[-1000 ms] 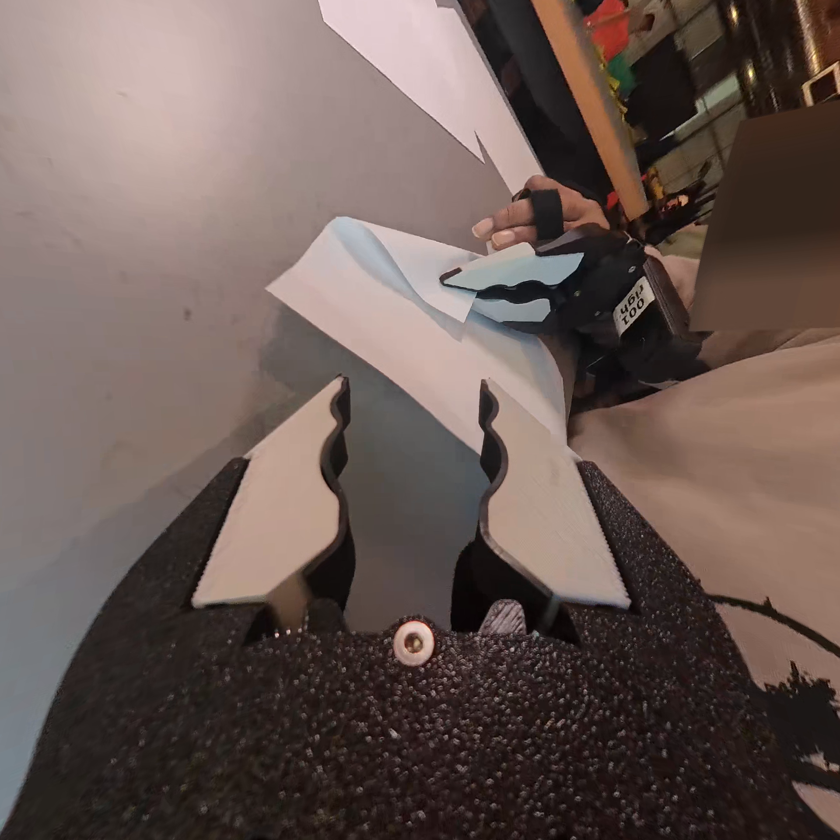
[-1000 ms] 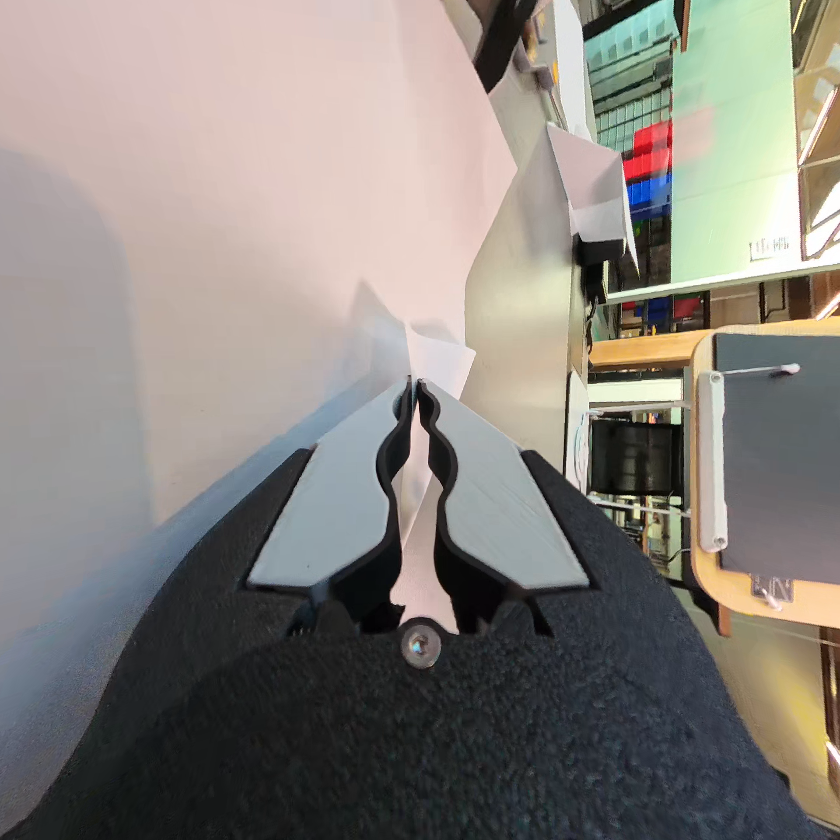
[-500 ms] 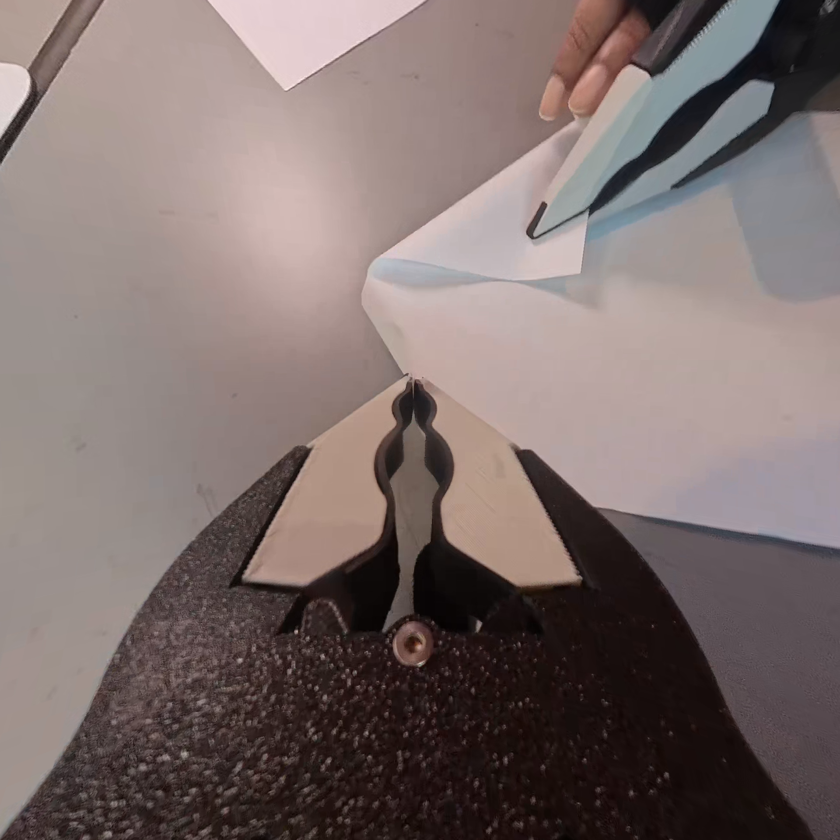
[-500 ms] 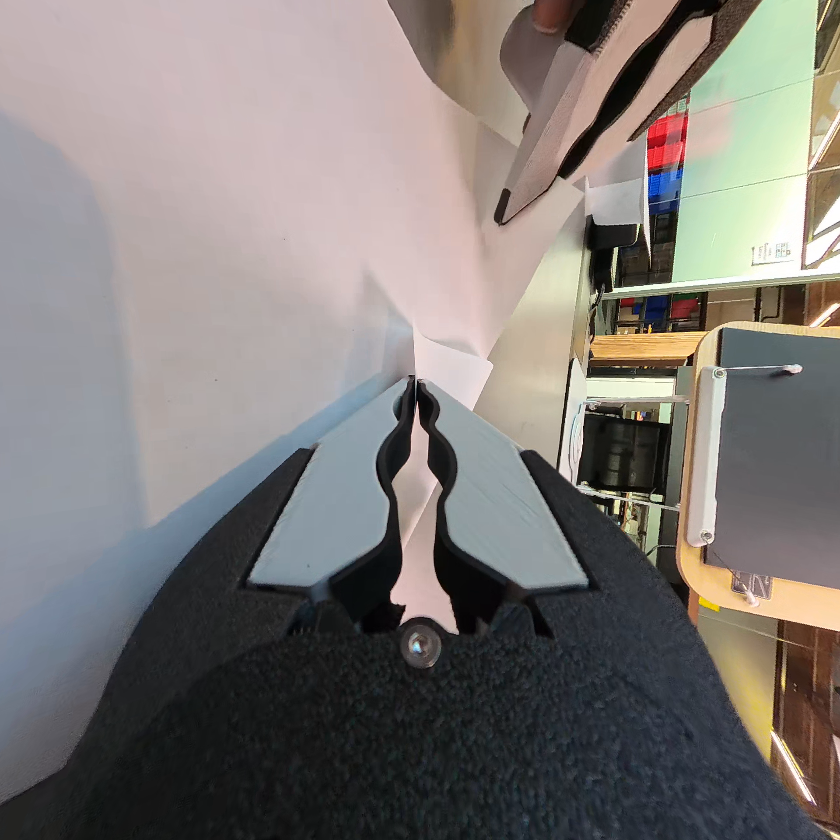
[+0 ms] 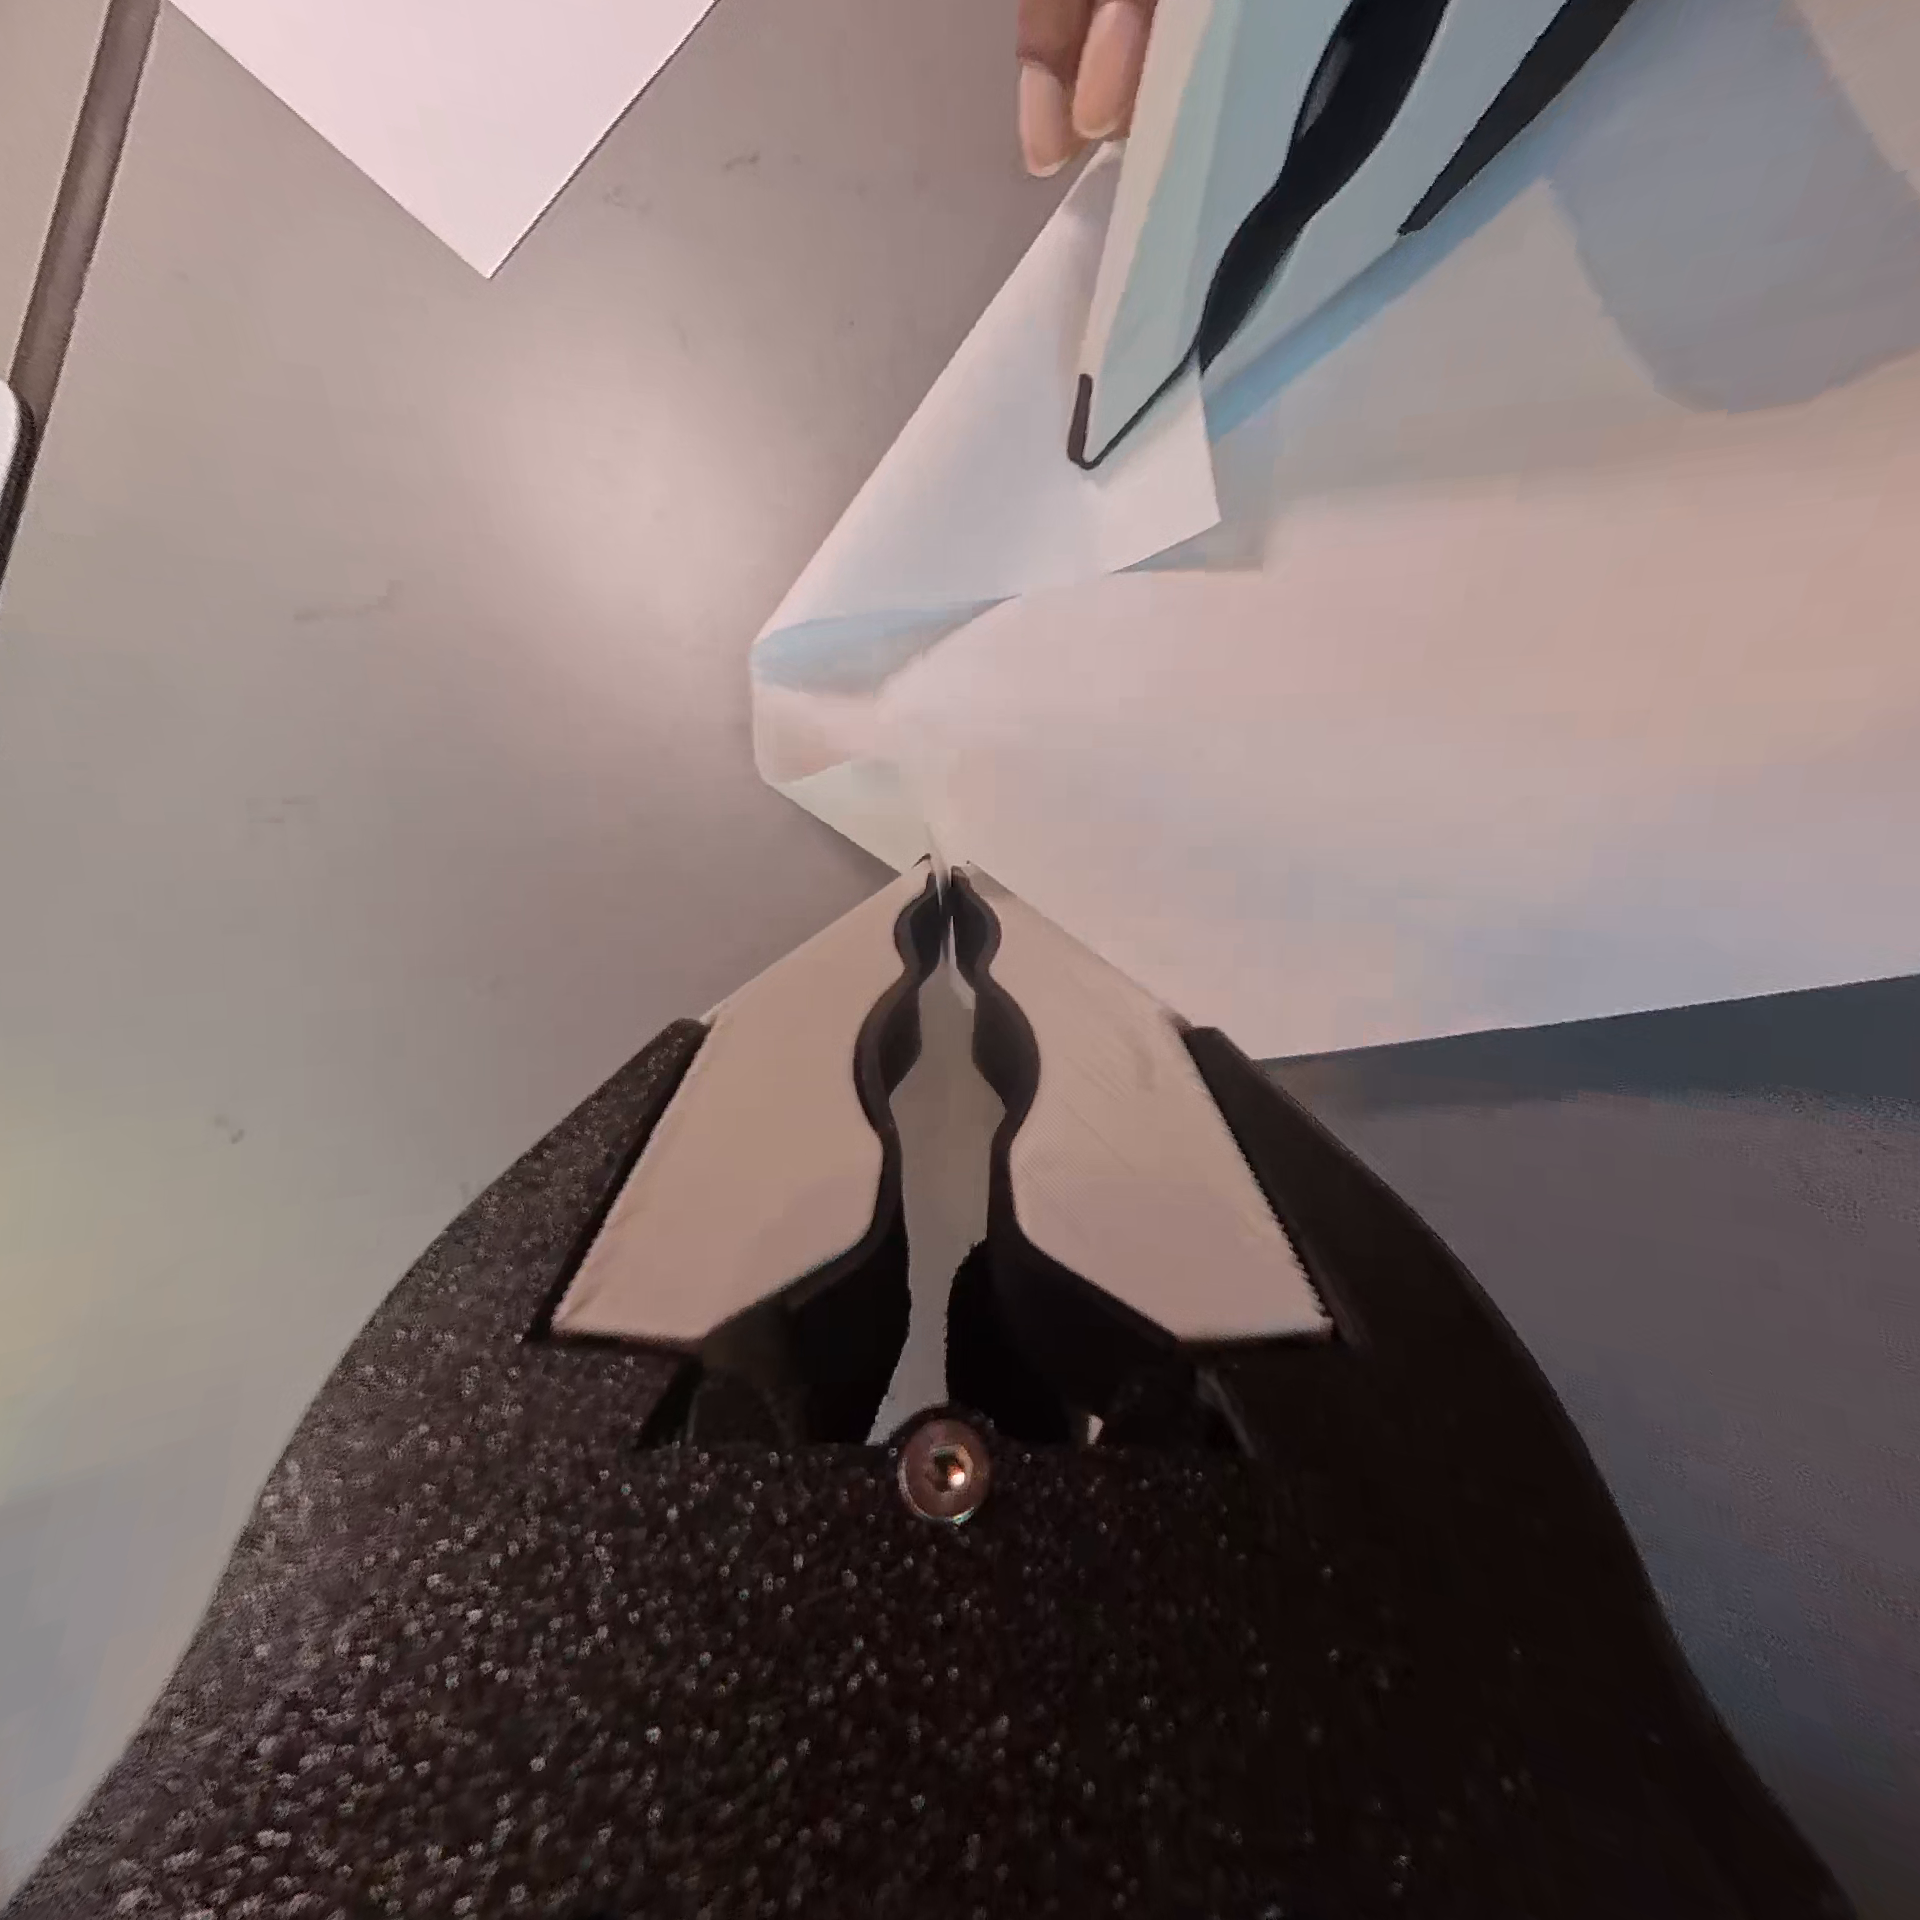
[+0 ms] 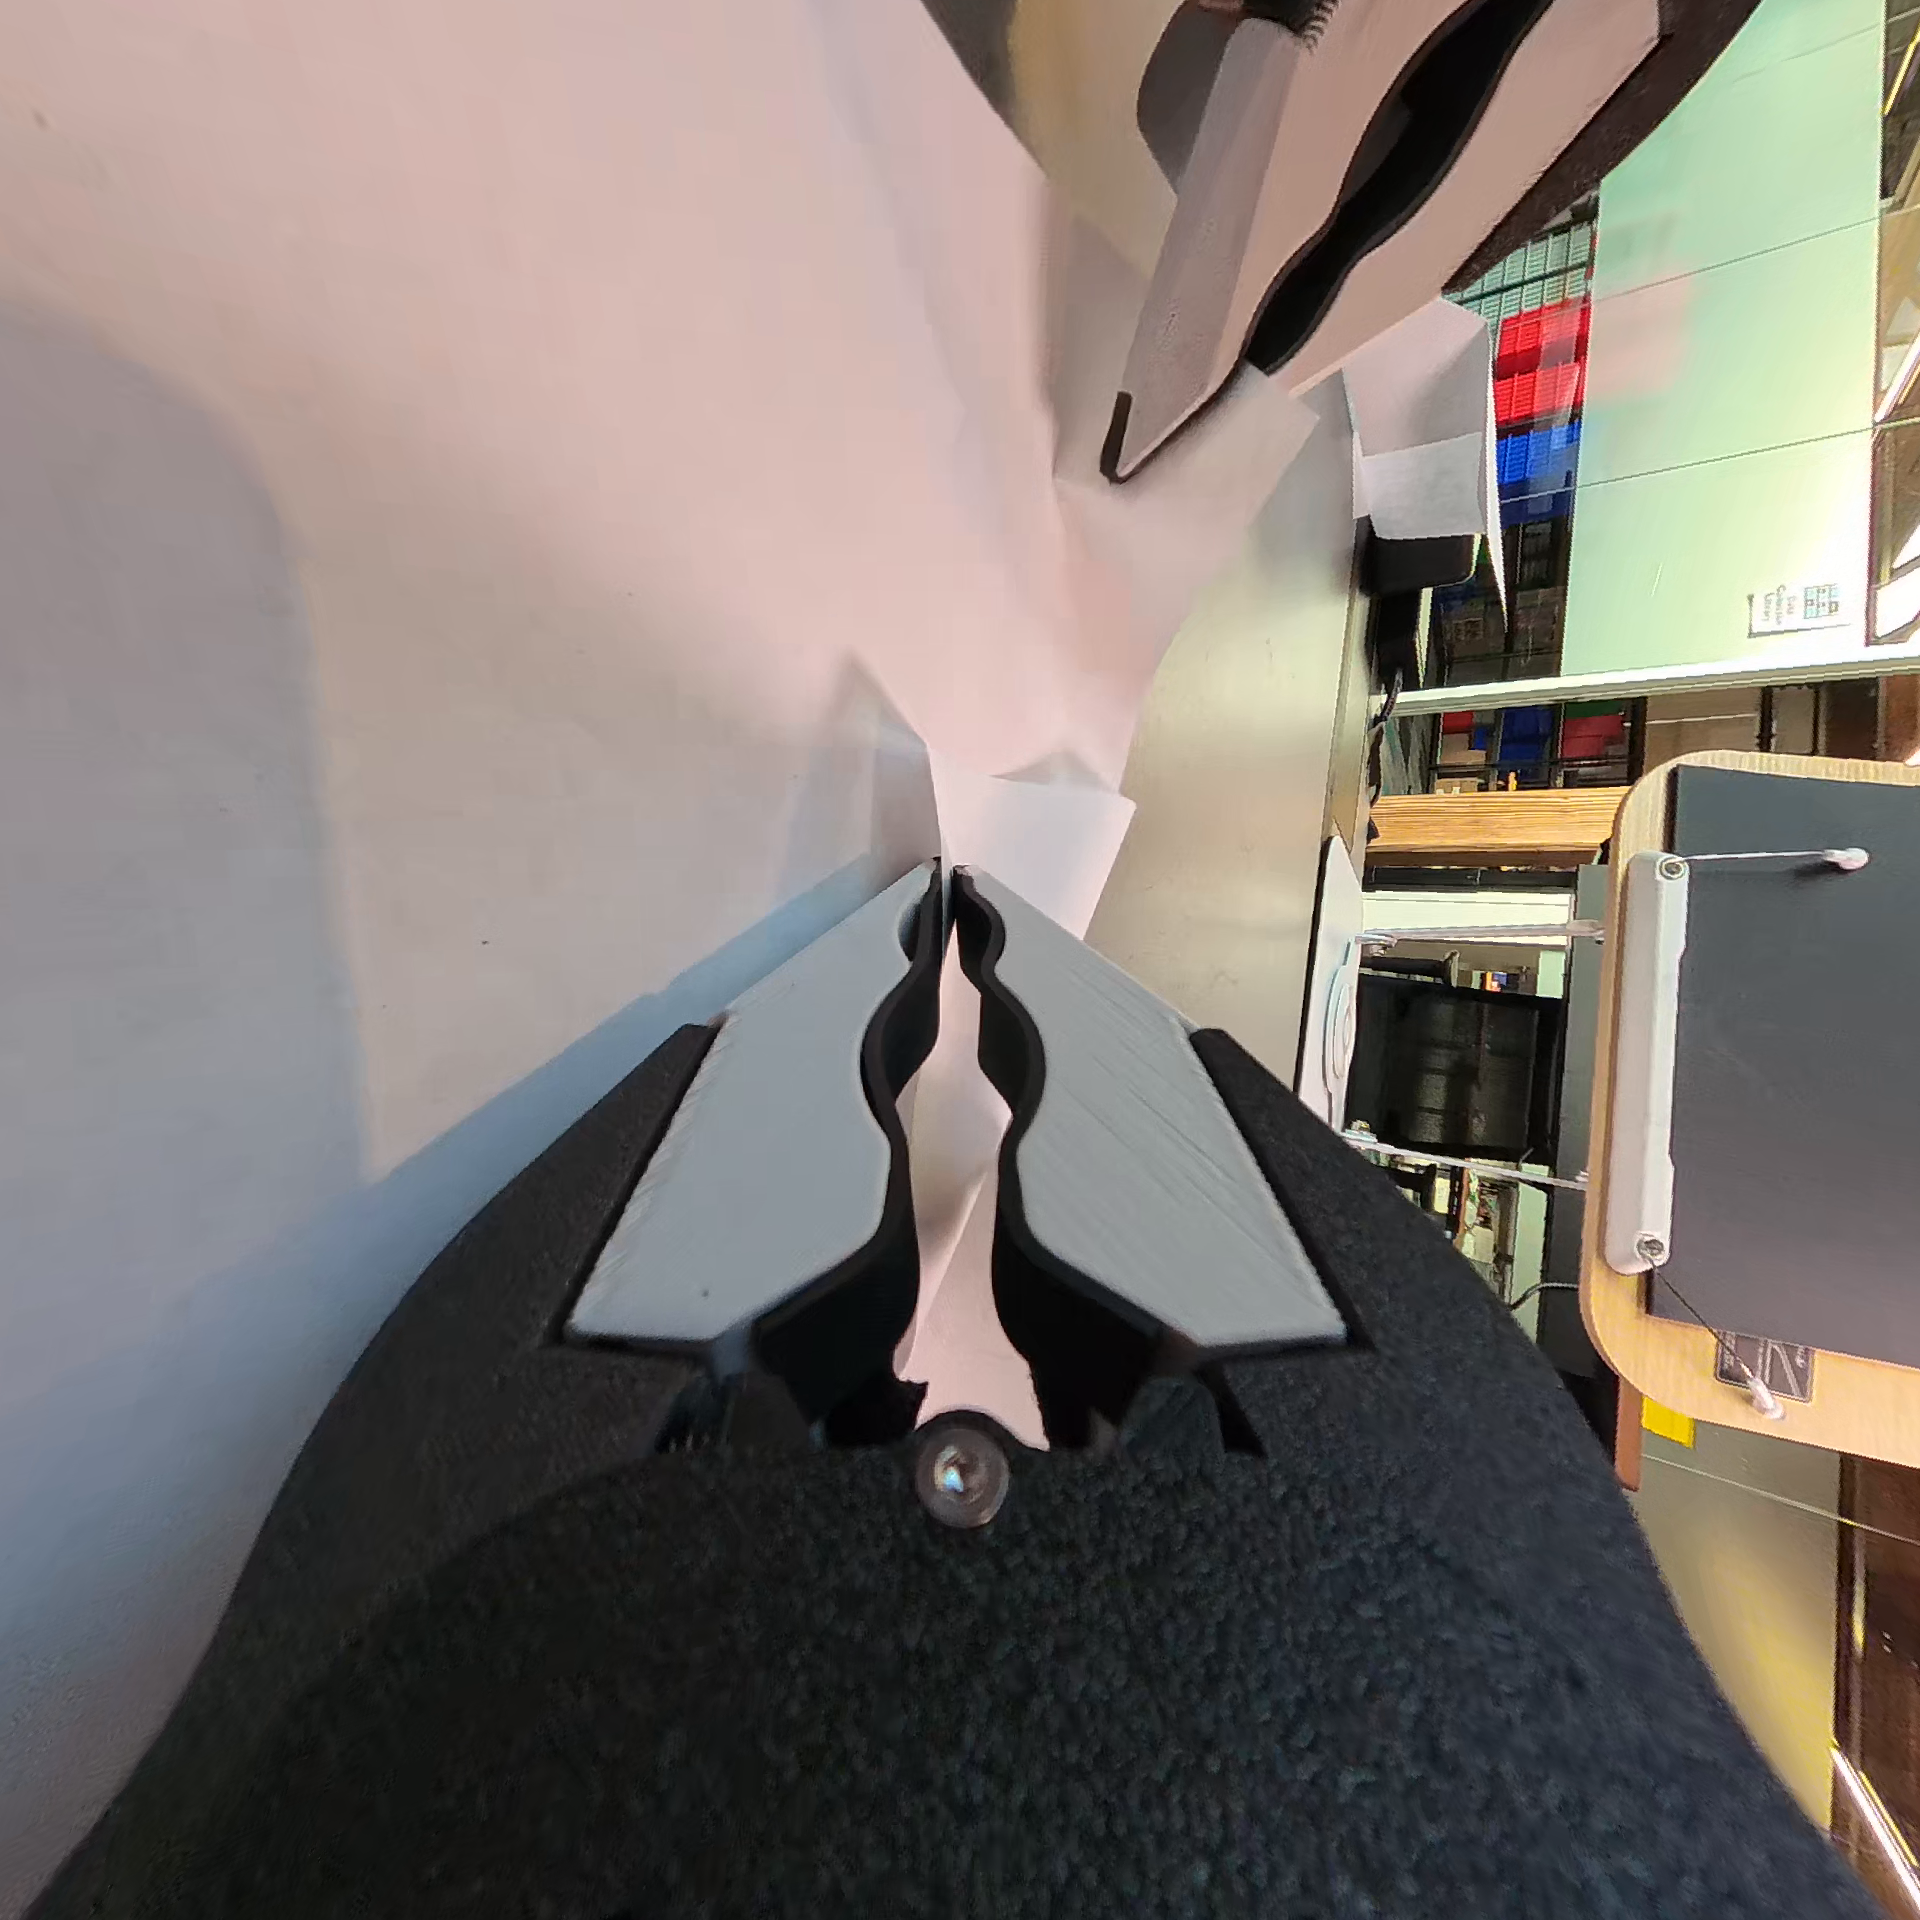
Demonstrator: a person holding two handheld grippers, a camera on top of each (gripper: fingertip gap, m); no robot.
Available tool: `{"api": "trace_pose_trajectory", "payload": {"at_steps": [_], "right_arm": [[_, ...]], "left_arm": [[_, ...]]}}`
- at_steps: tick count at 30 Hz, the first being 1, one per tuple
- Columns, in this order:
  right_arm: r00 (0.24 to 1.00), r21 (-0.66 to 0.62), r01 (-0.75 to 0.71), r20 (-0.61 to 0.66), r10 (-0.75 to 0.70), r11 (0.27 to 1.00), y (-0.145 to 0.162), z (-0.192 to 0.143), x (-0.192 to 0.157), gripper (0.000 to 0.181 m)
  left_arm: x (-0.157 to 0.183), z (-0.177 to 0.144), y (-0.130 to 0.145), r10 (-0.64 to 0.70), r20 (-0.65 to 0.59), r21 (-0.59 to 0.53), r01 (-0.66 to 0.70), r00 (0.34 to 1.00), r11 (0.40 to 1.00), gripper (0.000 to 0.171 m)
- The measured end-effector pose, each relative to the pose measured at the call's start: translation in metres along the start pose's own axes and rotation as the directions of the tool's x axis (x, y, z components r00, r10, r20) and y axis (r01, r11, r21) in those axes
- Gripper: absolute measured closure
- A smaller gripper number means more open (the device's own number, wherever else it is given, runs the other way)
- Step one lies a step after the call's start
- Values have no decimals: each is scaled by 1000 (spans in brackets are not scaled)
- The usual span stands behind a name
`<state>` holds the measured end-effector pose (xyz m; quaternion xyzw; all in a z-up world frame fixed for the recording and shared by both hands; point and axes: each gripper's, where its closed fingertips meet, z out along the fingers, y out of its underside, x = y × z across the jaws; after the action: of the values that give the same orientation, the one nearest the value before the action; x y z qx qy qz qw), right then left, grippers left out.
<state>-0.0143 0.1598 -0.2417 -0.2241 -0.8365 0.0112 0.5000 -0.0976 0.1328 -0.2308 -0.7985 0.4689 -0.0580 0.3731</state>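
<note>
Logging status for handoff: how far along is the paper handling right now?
Done: left gripper and right gripper are both shut on the large white paper sheet. In hand: its pinched edge is lifted off the grey table, buckling between them. Left: no flat crease shows yet.

A small white sign (image 6: 1797, 606) bearing print is seen on the green wall, and a dark label (image 6: 1763, 1369) bearing marks is fixed to the wooden-edged board (image 6: 1631, 1340); neither is legible.
</note>
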Motion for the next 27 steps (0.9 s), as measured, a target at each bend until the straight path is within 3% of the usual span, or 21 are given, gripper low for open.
{"api": "trace_pose_trajectory", "payload": {"at_steps": [5, 12, 16, 20, 24, 27], "right_arm": [[1000, -10, -17, 6, 17, 1000, 1, 2, 2, 181], [999, -42, -47, 14, 47, 998, 4, 4, 4, 181], [993, -48, -111, 23, 112, 993, 5, 5, 5, 181], [984, -75, -172, 25, 174, 982, 9, 6, 8, 180], [972, -74, -233, 27, 235, 970, 11, 7, 11, 179], [961, -67, -271, 32, 274, 960, 11, 9, 14, 179]], "left_arm": [[-24, -3, 4, -158, -13, 11, 158, 987, 987, 164], [-36, 9, 22, -238, -13, -56, 237, 971, 970, 164], [-39, 2, 20, -334, -35, -32, 333, 942, 942, 158], [-59, -17, 22, -401, 54, -21, 403, 914, 915, 156], [-75, -32, 4, -426, 85, 65, 421, 901, 905, 159], [-70, -15, -13, -404, 39, 65, 401, 914, 914, 163]]}}
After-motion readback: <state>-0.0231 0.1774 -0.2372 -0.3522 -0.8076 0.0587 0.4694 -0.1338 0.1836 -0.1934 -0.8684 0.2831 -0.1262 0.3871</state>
